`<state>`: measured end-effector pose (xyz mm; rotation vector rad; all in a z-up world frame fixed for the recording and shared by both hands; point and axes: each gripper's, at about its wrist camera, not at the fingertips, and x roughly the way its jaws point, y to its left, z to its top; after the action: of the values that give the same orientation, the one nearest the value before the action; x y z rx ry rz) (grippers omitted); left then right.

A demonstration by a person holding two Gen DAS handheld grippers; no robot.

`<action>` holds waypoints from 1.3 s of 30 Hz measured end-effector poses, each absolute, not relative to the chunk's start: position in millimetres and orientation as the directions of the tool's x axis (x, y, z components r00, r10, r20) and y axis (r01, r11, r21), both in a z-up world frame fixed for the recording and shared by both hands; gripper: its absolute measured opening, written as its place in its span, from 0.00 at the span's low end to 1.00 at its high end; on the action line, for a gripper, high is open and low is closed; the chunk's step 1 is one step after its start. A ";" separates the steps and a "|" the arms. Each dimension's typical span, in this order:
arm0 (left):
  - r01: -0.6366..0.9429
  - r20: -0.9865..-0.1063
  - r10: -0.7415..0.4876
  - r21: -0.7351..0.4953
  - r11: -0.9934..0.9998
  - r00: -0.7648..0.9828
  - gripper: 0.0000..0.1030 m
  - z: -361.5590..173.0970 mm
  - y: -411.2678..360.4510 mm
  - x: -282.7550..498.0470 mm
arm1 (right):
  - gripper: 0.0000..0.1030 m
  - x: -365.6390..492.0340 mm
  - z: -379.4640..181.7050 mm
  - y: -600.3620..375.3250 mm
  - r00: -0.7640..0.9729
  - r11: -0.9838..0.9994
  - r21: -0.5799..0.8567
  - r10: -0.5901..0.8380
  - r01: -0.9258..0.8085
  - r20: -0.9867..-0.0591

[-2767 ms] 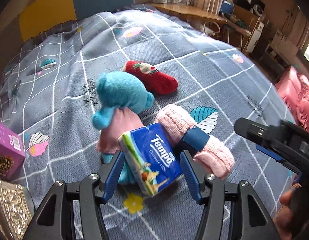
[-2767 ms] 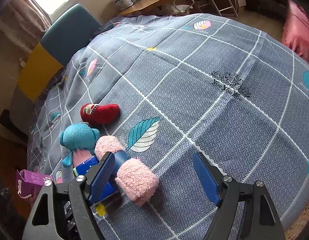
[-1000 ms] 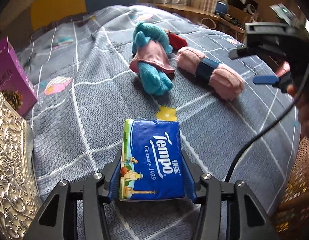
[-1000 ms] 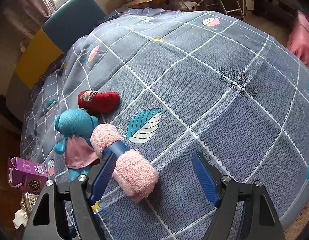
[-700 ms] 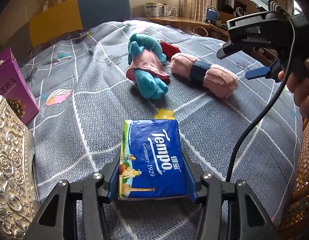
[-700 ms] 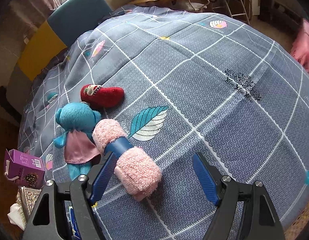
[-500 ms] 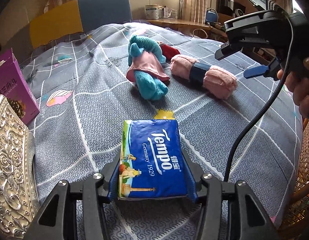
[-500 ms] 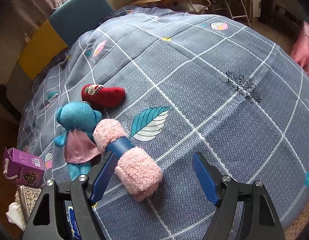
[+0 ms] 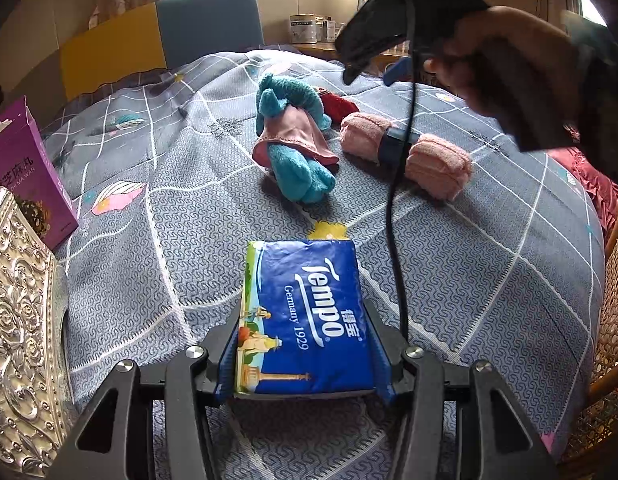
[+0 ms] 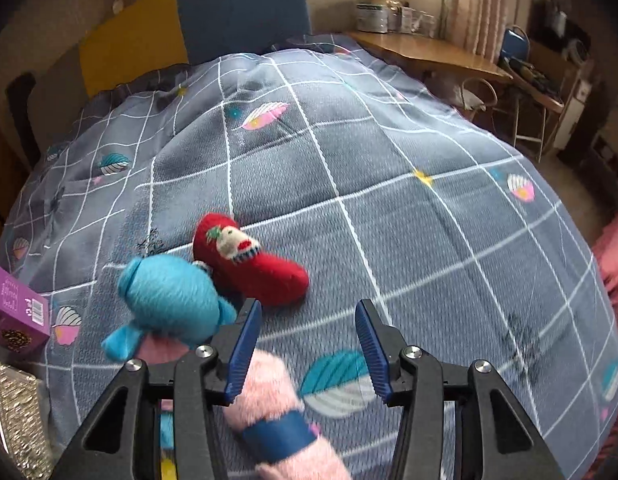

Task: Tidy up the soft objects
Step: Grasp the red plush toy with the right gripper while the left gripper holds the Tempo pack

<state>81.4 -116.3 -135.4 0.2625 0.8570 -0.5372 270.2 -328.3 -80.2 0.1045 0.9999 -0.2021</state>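
Blue plastic wrap shows between the pads of our left tool [image 9: 305,354], which is clenched on a Tempo tissue pack [image 9: 303,316]; both blue pads press its long sides and the pack juts forward above the grey checked bedspread [image 9: 489,264], the tool angled down toward the bed. To its left stand a purple box [image 9: 27,184] and an embossed silver box [image 9: 17,320]. Farther up the bed lie a blue plush toy [image 9: 293,136] in a pink dress, a red plush toy [image 9: 337,106] behind it and a rolled pink towel [image 9: 409,152] with a dark blue band around its middle. Our right hand [image 9: 505,60] holds the right tool [image 10: 307,346] high over these things at the upper right of the left view, its cable [image 9: 397,200] hanging down in front of the towel. From its own camera that tool points steeply down, the towel roll running below it from under the left pad toward the bottom edge. Its jaws are closing, with nothing gripped: the pads stand apart over bare bedspread, clear of the towel beneath. The blue toy's head sits just left of the left pad, touching the red toy.
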 end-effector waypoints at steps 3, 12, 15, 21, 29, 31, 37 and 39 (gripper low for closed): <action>0.547 -0.773 -0.349 -0.002 0.837 0.530 0.52 -135.6 -115.5 82.1 | 0.48 303.9 -91.6 -319.3 0.498 0.990 -0.057 -0.115 0.130 -0.860; 0.547 -0.771 -0.358 -0.014 0.837 0.527 0.52 -136.9 -115.1 85.7 | 0.26 346.6 -119.6 -297.1 0.449 0.999 -0.043 -0.040 0.004 -0.892; 0.547 -0.770 -0.359 -0.015 0.837 0.528 0.52 -136.9 -114.9 85.9 | 0.20 341.5 -119.8 -305.9 0.439 0.999 0.027 0.017 0.017 -0.898; 0.548 -0.768 -0.363 -0.019 0.836 0.528 0.52 -137.3 -114.0 85.6 | 0.06 315.7 -100.6 -318.6 0.462 0.994 0.040 -0.009 0.098 -0.887; 0.548 -0.768 -0.362 -0.017 0.836 0.529 0.52 -137.3 -114.2 85.8 | 0.06 244.9 -49.2 -339.4 0.488 0.987 0.067 -0.013 0.145 -0.873; 0.548 -0.767 -0.362 -0.016 0.836 0.529 0.52 -137.6 -114.0 85.5 | 0.06 224.1 -51.9 -346.7 0.460 0.983 0.011 -0.077 0.185 -0.885; 0.548 -0.768 -0.358 -0.011 0.836 0.531 0.52 -137.7 -114.2 85.0 | 0.12 188.6 -107.2 -392.3 0.317 0.948 0.050 -0.055 0.314 -0.947; 0.548 -0.768 -0.353 -0.003 0.837 0.535 0.52 -137.6 -115.3 84.5 | 0.13 181.2 -110.3 -399.5 0.359 0.936 0.105 -0.024 0.337 -0.933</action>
<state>84.5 -115.3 -137.6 0.2507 0.8510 -0.5430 181.2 -399.5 -110.3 0.3006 1.1857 -0.2372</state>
